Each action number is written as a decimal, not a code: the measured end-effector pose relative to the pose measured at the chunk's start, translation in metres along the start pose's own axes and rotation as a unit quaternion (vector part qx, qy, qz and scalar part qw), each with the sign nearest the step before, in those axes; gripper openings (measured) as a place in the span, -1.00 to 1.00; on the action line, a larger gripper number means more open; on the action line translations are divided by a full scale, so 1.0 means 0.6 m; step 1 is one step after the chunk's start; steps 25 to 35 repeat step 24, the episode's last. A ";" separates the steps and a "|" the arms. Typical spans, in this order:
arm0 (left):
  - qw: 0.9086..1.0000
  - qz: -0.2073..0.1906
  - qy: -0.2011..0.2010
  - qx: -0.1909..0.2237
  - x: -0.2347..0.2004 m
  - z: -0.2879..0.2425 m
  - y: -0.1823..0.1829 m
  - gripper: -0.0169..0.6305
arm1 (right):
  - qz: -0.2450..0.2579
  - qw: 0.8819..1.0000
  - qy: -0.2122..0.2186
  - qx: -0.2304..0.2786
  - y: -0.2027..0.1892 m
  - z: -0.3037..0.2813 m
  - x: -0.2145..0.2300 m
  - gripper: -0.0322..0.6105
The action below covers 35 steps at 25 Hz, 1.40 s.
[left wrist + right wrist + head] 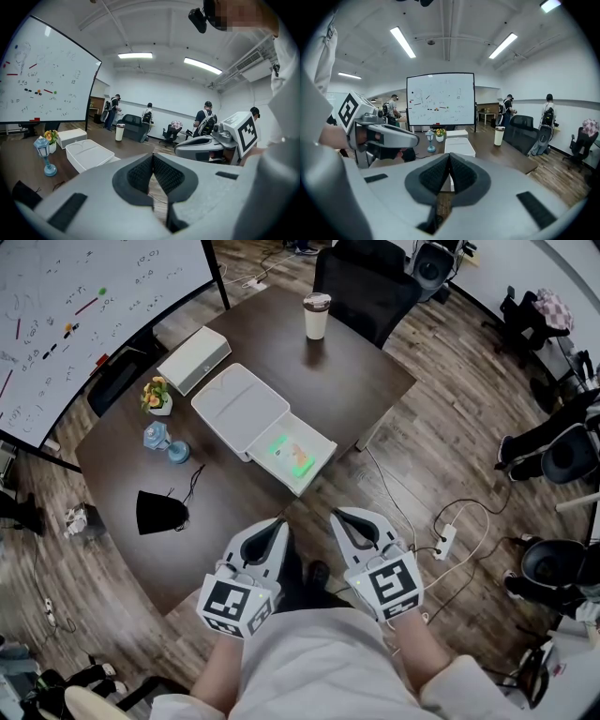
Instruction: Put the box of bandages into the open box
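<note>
The white open box (317, 457) lies on the dark table, its lid (239, 401) folded back to the left. The box of bandages (289, 453), green and orange, lies inside its tray. My left gripper (278, 525) and right gripper (338, 518) hover side by side just off the table's near edge, close to my body and well short of the open box. Both are shut with nothing between the pads. In the left gripper view the pads (140, 174) meet, with the open box (89, 154) beyond. The right gripper view shows its pads (461, 174) pressed together too.
A closed white box (194, 359), a flower pot (157, 396), a blue lamp figurine (167, 443) and a black pouch (159, 512) sit on the table's left half. A lidded cup (317, 315) stands at the far edge by an office chair (367, 282). Whiteboard (84, 306) at left.
</note>
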<state>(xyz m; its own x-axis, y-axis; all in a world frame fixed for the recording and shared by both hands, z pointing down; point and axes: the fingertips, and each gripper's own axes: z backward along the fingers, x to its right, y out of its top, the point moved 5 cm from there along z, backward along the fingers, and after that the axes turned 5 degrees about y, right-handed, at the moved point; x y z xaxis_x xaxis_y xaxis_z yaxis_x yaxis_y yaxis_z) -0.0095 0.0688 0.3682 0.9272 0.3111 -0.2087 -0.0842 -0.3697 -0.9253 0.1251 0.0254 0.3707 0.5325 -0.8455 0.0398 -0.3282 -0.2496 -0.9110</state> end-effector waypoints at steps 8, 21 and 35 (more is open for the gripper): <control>1.000 -0.002 0.005 0.007 0.004 0.005 0.004 -0.94 | -0.010 1.000 0.002 0.004 -0.015 0.001 0.001 -0.89; 1.000 -0.001 0.008 0.007 -0.006 0.010 0.001 -0.94 | 0.000 1.000 0.009 0.002 -0.008 -0.008 -0.008 -0.89; 1.000 0.000 0.008 0.006 -0.007 0.010 0.001 -0.94 | 0.000 1.000 0.009 0.001 -0.008 -0.009 -0.010 -0.89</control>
